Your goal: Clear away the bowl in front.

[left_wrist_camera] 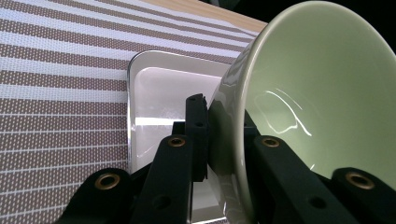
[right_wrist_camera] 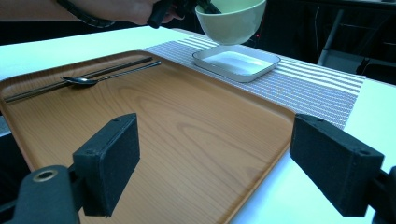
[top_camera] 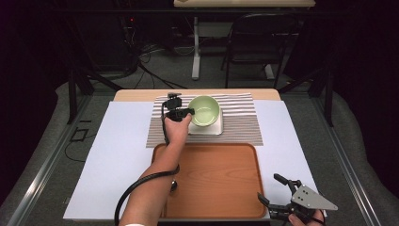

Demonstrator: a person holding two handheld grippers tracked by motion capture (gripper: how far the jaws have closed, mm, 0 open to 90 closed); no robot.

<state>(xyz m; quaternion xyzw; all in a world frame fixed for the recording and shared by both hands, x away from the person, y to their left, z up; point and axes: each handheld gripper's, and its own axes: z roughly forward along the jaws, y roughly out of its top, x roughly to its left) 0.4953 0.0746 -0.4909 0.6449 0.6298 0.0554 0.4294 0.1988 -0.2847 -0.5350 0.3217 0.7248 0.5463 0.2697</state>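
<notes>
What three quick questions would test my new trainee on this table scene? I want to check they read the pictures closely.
1. True or false: the left claw grips the green bowl by its rim.
2. What lies under the bowl? A) white dish B) wooden tray C) bare table
3. Fill in: the right claw is ____ and holds nothing.

Key: 1 true; 2 A, the bowl is lifted just above it; 3 open.
</notes>
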